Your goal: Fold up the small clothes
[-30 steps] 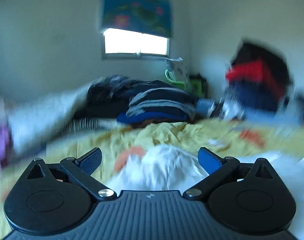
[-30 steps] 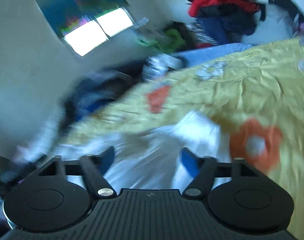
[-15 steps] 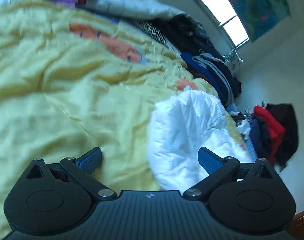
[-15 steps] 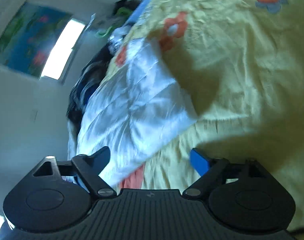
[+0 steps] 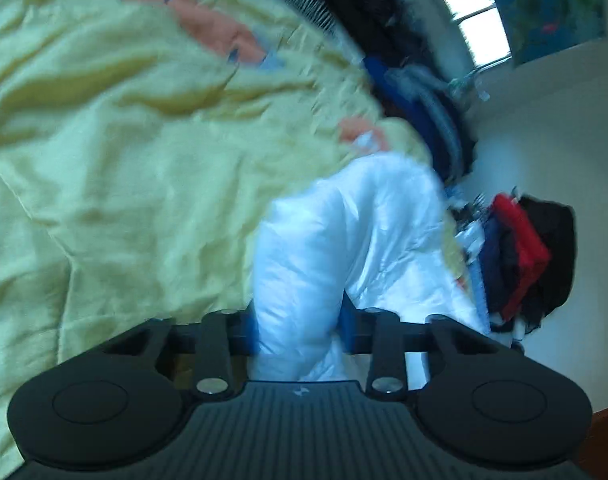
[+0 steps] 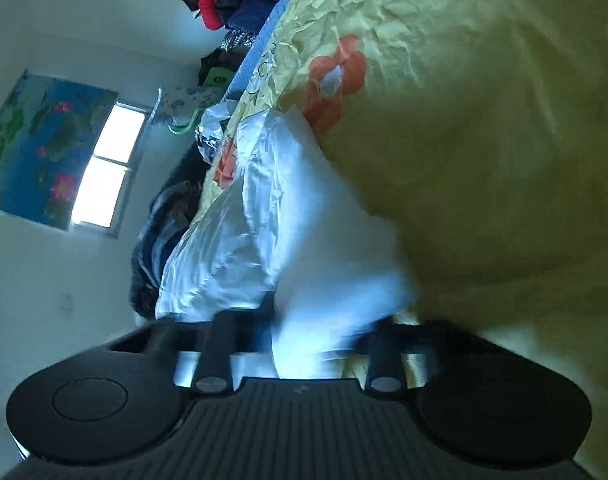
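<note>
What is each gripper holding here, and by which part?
Both are closing on the white garment: left gripper on a bunched fold, right gripper on another bunched edge.

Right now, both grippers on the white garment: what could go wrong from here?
1. Both sets of jaws are closing on bunched folds of the white garment, not a flat edge. The left gripper may pinch several layers, so the fold could come out uneven.
2. The right gripper sits low against the yellow bedsheet; it might catch sheet along with the garment.
3. The fabric looks shiny and slick, so it may slip out when lifted.
</note>
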